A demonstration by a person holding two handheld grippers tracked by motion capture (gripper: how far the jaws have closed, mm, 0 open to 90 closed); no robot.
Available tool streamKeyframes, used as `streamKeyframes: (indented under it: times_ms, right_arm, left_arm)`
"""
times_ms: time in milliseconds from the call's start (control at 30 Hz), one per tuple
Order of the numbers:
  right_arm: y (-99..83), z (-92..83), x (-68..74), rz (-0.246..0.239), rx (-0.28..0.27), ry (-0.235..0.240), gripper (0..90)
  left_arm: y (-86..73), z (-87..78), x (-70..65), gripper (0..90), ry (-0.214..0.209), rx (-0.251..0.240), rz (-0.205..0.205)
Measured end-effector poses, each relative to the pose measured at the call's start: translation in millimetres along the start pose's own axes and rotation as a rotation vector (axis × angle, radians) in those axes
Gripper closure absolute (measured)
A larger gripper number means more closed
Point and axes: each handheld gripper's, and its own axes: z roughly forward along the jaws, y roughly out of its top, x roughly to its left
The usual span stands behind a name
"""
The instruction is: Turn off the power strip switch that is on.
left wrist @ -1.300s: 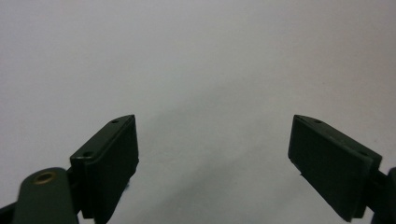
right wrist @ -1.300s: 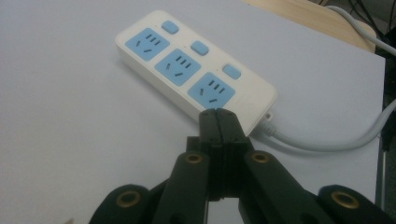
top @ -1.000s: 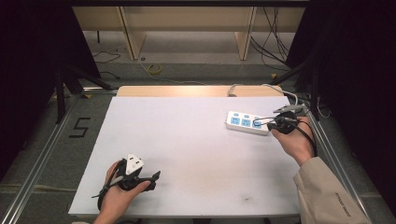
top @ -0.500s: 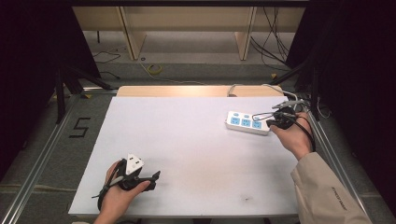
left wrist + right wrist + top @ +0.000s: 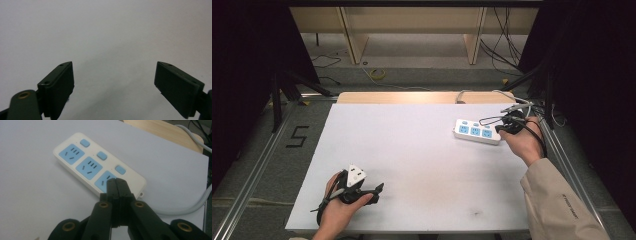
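— What have you got on the right gripper [image 5: 116, 182]?

— I see its two black jaws pressed flat together, nothing between them. The tips sit over the power strip [image 5: 96, 166], at the socket nearest the cable end; I can't tell whether they touch it. From the high view the right gripper [image 5: 508, 125] is at the strip's right end, the hand [image 5: 523, 142] behind it.

— And the strip itself?

— I read it as white with three blue sockets and three blue buttons, lying flat near the far right part of the white table [image 5: 412, 150]. On the high view the power strip [image 5: 478, 132] is angled slightly, and its grey cable [image 5: 190, 206] runs off the table's right edge.

— The left side?

— My left gripper [image 5: 113, 82] has its jaws spread wide, with bare white surface between them. From above, the left gripper [image 5: 362, 187] lies low at the near left of the table, held in the left hand [image 5: 337, 210], well apart from the strip. A wooden board [image 5: 412, 97] borders the table's far edge.
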Motion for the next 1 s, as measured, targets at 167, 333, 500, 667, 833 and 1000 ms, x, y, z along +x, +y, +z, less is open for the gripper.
streamKeyframes:
  times_ms: [167, 333, 500, 667, 833, 1000]
  right_arm:
    - [2.8, 4.0, 0.5, 0.005, 0.006, 0.003, 90.0]
    - [4.7, 6.7, 0.3, 0.001, 0.014, 0.000, 90.0]
    - [7.8, 9.0, -0.3, -0.001, 0.020, -0.003, 90.0]
    - [11.2, 12.5, 0.0, -0.002, 0.028, -0.003, 90.0]
    - [14.5, 17.2, 0.9, -0.004, 0.036, -0.003, 90.0]
    - [16.9, 21.6, 1.3, -0.006, 0.043, -0.005, 90.0]
  left_arm:
    - [0.1, 0.2, 0.0, 15.7, 0.001, 0.004, 0.001]
    - [0.3, 0.6, -0.6, 15.7, 0.001, 0.003, 0.001]
    - [0.3, 0.5, -0.4, 15.7, 0.000, 0.002, 0.001]
    - [0.3, 0.5, -0.4, 15.7, 0.000, 0.002, 0.000]
    - [0.4, 0.5, -0.5, 15.7, 0.000, 0.001, 0.000]
    - [0.4, 0.4, -0.6, 15.7, 0.000, 0.000, 0.000]
